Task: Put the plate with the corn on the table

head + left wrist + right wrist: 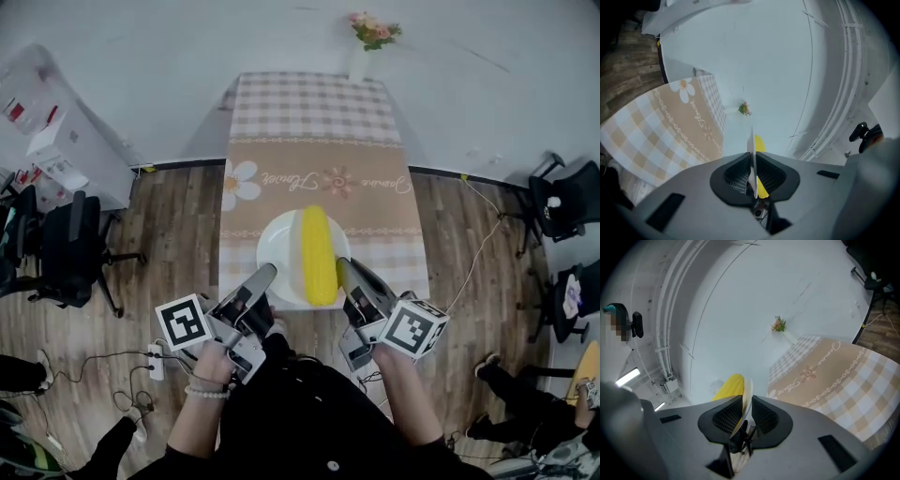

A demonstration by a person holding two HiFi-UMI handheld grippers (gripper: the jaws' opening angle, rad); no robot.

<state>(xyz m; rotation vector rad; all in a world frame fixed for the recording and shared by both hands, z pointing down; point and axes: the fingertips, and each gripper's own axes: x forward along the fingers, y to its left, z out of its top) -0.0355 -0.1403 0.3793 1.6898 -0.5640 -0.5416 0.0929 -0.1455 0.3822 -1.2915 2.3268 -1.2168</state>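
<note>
**Fig.** Head view, w/ both gripper views.

**Surroundings.** The table (319, 112) stood w/ its far edge against a white wall (187, 37). A checked beige cloth (375, 202) w/ a daisy print covered it. A small bunch of flowers (374, 31) stood at the far R corner, well apart from the plate; it also showed in the L gripper view (744, 108) and the R gripper view (778, 324). On the wood floor (169, 216), a black office chair (67, 246) stood L of the table and more chairs (565, 202) stood R. White boxes (58, 150) lay by the wall at far L. A power strip (155, 362) w/ cables lay near the person's feet.

**Container.** A white plate (277, 246) sat over the table's near edge, approx. mid-width. One cob of corn (319, 255) lay on it, lengthwise toward the far edge. Whether the plate rested on the cloth or hung just above it couldn't be told.

**Claws.** The L gripper (266, 273) was narrow, pads pinching the plate's L rim (752, 157); corn (759, 143) showed behind. The R gripper (343, 267) was likewise narrow, clamped on the R rim (747, 399), w/ corn (729, 386) just beside.
</note>
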